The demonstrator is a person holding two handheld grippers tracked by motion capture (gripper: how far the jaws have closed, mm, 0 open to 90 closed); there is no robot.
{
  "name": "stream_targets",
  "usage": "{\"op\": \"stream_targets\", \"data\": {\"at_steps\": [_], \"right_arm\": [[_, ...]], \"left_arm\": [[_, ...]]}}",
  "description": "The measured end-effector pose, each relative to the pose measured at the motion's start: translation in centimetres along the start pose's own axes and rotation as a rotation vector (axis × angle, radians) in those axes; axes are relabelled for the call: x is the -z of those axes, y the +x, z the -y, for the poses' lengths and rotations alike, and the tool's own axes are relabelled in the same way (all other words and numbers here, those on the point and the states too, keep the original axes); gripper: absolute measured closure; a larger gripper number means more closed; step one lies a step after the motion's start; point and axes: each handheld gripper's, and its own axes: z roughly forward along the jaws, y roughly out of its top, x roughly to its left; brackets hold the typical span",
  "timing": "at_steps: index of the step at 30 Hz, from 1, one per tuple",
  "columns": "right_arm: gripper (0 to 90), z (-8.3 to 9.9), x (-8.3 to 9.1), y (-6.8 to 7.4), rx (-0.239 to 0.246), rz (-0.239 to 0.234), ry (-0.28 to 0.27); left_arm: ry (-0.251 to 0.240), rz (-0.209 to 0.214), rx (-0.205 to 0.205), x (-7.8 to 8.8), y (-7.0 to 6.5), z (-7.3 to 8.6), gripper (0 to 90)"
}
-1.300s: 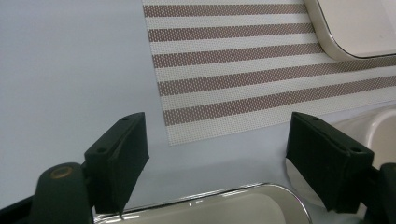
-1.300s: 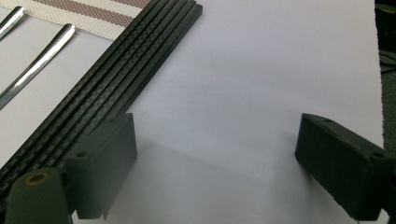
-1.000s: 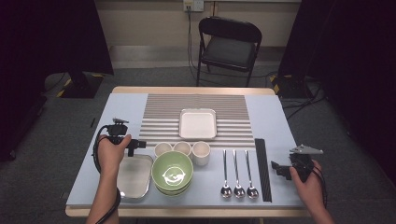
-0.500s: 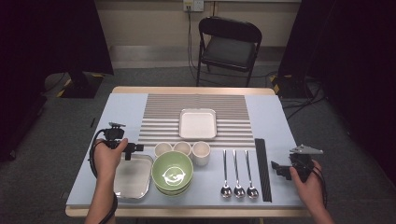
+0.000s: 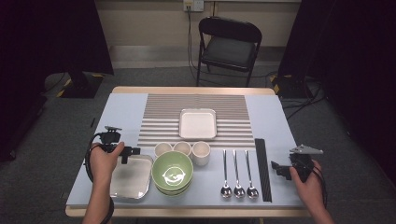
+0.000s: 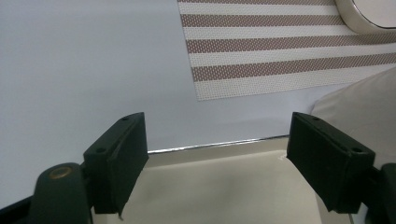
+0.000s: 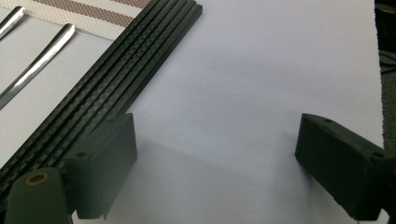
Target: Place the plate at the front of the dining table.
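Observation:
My left gripper hovers open over the far edge of a shallow steel tray at the front left of the table. In the left gripper view its jaws straddle the tray's rim, and a beige cup sits just to the right. My right gripper rests low at the front right, open, with its jaws pointing at a row of black chopsticks. In the right gripper view its jaws stand wide over bare table, and the chopsticks touch the left jaw.
A green bowl stands beside the tray, with three cups behind it. Three spoons lie left of the chopsticks. A white square dish sits on the striped mat. A folding chair stands beyond the table.
My left gripper has come back toward the person and lower, onto the tray's far edge. The right gripper has stayed still.

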Motion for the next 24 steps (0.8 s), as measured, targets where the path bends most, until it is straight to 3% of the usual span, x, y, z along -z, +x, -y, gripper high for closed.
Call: {"op": "stream_targets", "data": {"at_steps": [24], "right_arm": [[11.8, 0.0, 0.0, 0.0, -0.001, -0.001, 0.000]], "left_arm": [[-0.006, -0.003, -0.024, 1.5, 0.3, 1.3, 19.9]]}}
